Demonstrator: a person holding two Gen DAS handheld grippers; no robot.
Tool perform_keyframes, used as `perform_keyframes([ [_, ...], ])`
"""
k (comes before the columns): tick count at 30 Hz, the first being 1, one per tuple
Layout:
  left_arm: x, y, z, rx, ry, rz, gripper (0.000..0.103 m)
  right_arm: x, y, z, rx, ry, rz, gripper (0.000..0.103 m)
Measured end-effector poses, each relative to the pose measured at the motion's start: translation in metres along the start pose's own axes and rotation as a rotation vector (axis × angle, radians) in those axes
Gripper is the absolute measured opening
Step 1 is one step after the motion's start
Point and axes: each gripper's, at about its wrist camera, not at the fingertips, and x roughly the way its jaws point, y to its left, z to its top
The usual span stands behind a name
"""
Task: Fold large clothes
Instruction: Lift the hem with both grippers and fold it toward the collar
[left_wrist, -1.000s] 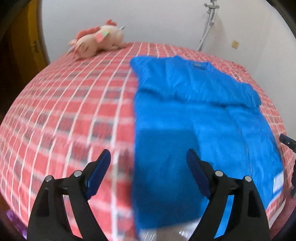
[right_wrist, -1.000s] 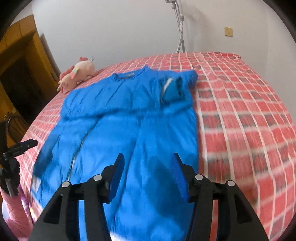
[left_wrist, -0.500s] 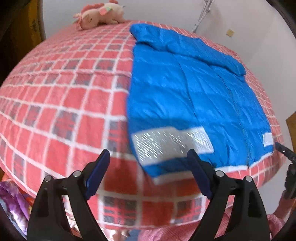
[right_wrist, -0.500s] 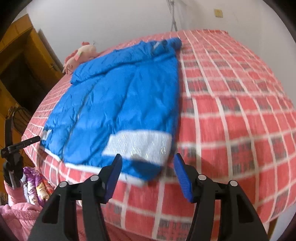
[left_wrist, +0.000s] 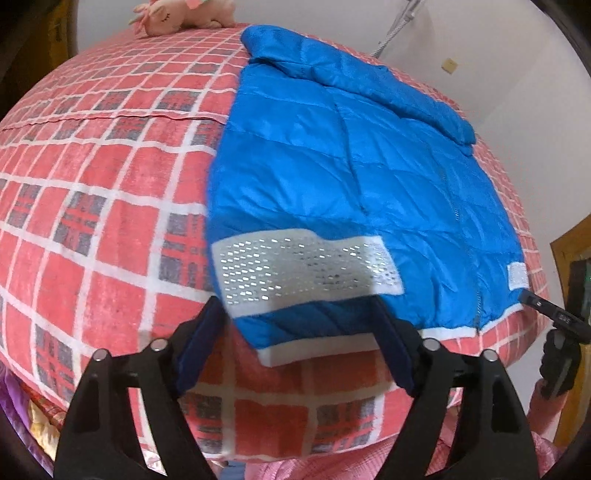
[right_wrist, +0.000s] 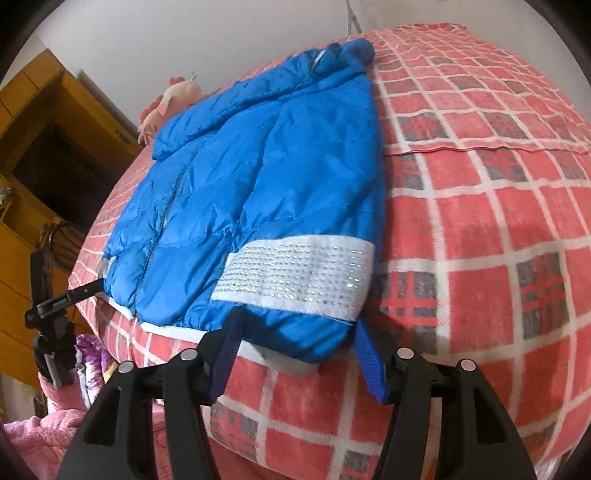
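**Straddling the hem corners of a blue jacket on the bed**

Reaching in at the near edge of the bed, the left gripper (left_wrist: 297, 332) has its fingers spread wide, one on either side of the jacket's lower left corner, not closed on the cloth. The right gripper (right_wrist: 295, 343) is likewise spread apart around the lower right corner.

The blue puffer jacket (left_wrist: 343, 166) lies flat, front up, on the red plaid bedspread (left_wrist: 92, 206), its white-trimmed hem at the near edge. A silver sequined band (left_wrist: 303, 266) crosses each lower corner. The zipper (right_wrist: 162, 229) runs up the middle toward the collar.

Farther off, a pink plush toy (left_wrist: 184, 16) rests near the white wall (right_wrist: 184, 37).
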Motion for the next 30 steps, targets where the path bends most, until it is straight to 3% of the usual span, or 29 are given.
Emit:
perform_keyframes([
  [3,0.002,-0.003,-0.002,0.019,-0.005,0.01,0.071,0.002,0.005,0.001,-0.012,0.0,-0.008,0.044],
  [4,0.002,-0.004,-0.002,0.02,-0.009,0.013,0.067,0.001,0.007,0.001,-0.024,-0.006,-0.02,0.037],
  [6,0.001,-0.006,-0.003,0.018,-0.009,-0.006,0.047,0.0,0.009,0.001,-0.037,-0.02,-0.024,0.029],
  [8,-0.001,-0.011,-0.002,0.026,-0.02,0.013,0.04,-0.005,0.009,0.001,-0.043,-0.041,-0.014,0.018],
  [10,-0.003,-0.012,-0.002,0.03,-0.029,0.024,0.034,-0.012,0.008,0.004,-0.043,-0.064,0.018,0.014],
  [12,-0.007,-0.013,-0.001,0.027,-0.047,0.029,0.026,-0.017,0.008,0.006,-0.051,-0.079,0.037,0.013],
  [21,0.002,-0.002,-0.007,0.031,-0.045,-0.003,0.024,0.003,0.001,0.001,-0.038,-0.037,0.025,0.012],
  [24,-0.005,-0.002,-0.008,0.035,-0.069,-0.009,0.015,-0.005,0.003,0.002,-0.052,-0.068,0.042,0.01],
  [30,-0.029,-0.01,0.003,0.06,-0.125,-0.054,0.01,-0.034,0.014,0.014,-0.093,-0.152,0.079,0.009],
])
